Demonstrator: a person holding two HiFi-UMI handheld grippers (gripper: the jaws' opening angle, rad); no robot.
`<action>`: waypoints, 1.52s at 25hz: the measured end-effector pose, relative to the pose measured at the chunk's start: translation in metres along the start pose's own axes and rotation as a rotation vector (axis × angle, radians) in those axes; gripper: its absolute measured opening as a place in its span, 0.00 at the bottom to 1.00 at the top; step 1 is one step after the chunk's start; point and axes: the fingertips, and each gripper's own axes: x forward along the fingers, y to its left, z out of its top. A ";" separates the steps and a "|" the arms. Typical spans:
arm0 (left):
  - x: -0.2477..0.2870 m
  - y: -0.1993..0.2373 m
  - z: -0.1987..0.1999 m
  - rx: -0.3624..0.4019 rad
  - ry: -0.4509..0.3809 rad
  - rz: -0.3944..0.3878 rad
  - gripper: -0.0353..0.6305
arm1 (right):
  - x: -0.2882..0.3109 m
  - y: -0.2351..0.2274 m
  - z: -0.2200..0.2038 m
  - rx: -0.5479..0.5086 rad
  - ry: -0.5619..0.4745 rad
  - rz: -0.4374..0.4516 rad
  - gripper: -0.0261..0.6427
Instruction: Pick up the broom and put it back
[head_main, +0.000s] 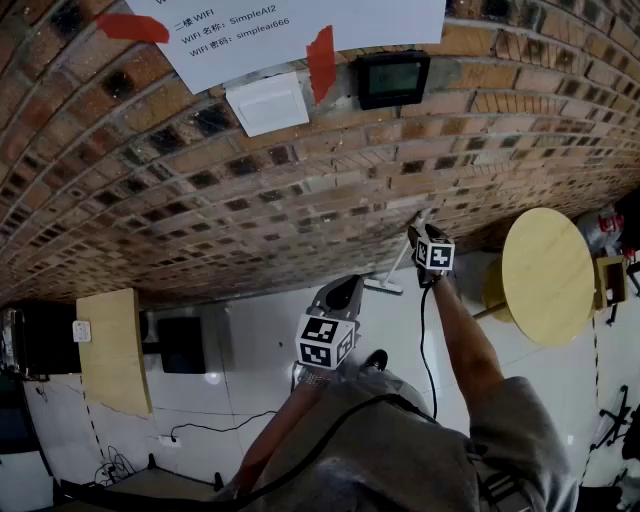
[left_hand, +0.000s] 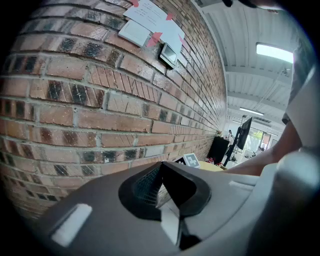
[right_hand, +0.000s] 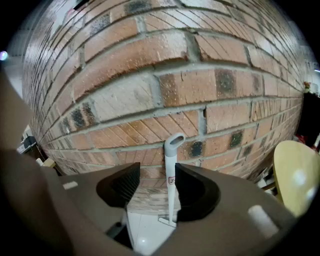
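Right gripper (right_hand: 156, 176): jaws wide apart, gripping nothing. Broom (right_hand: 172, 160) upright against brick wall (right_hand: 150, 75), just ahead, framed between the jaws.

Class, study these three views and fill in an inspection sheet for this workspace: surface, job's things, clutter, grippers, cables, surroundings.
Surface: white tiled floor.
Job's things: broom leans upright against the brick wall, head on the floor.
Clutter: round wooden table; wooden panel.
Grippers: right gripper open, broom handle between its jaws, ungripped; left gripper shut, empty.
Cables: black cable along the right arm; floor cables at left.
Surroundings: taped notice and small screen on the wall.
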 end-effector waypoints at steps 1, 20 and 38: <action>-0.002 0.002 -0.001 -0.004 -0.001 0.008 0.06 | 0.007 -0.004 -0.003 0.003 0.014 -0.005 0.36; -0.023 0.021 -0.030 -0.033 0.063 0.068 0.06 | 0.059 -0.016 -0.012 -0.021 0.058 -0.016 0.19; -0.035 0.011 -0.027 0.009 0.040 -0.007 0.06 | -0.054 0.068 -0.049 -0.172 -0.030 0.066 0.19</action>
